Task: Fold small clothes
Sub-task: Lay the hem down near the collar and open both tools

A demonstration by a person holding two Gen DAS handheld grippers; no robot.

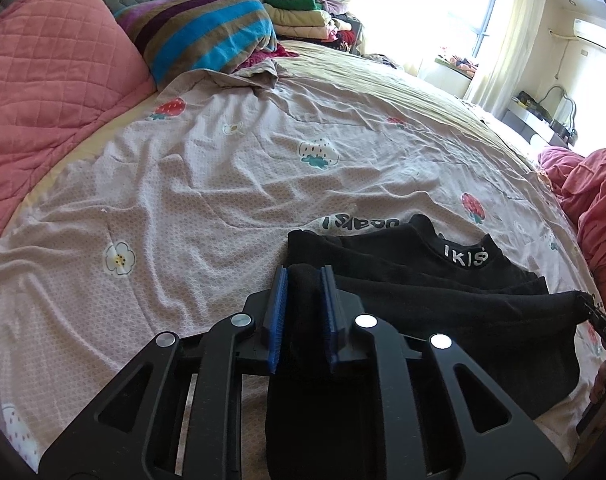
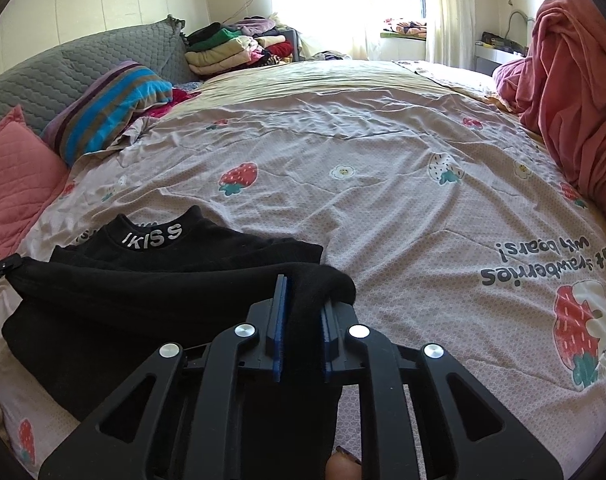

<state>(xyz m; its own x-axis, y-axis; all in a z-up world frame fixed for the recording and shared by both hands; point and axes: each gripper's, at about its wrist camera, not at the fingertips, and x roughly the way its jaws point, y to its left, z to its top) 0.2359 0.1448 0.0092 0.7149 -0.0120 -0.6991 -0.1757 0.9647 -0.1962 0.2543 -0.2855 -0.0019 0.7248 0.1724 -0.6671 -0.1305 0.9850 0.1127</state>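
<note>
A small black garment [image 1: 443, 300] with white "IKISS" lettering on its collar lies on the bed; it also shows in the right wrist view [image 2: 143, 292]. My left gripper [image 1: 303, 276] is shut on the garment's near left corner, black cloth bunched between the blue pads. My right gripper [image 2: 303, 292] is shut on the near right corner. The near edge is lifted and stretched between both grippers, above the part that lies flat. The right gripper's tip shows at the right edge of the left wrist view [image 1: 601, 316].
The bed has a mauve sheet [image 1: 223, 184] printed with strawberries and flowers. A pink quilted pillow [image 1: 51, 80] and a striped pillow [image 1: 207, 28] lie at the left. A pink blanket [image 2: 575, 92] is heaped at the right. Folded clothes [image 2: 231, 44] are stacked at the back.
</note>
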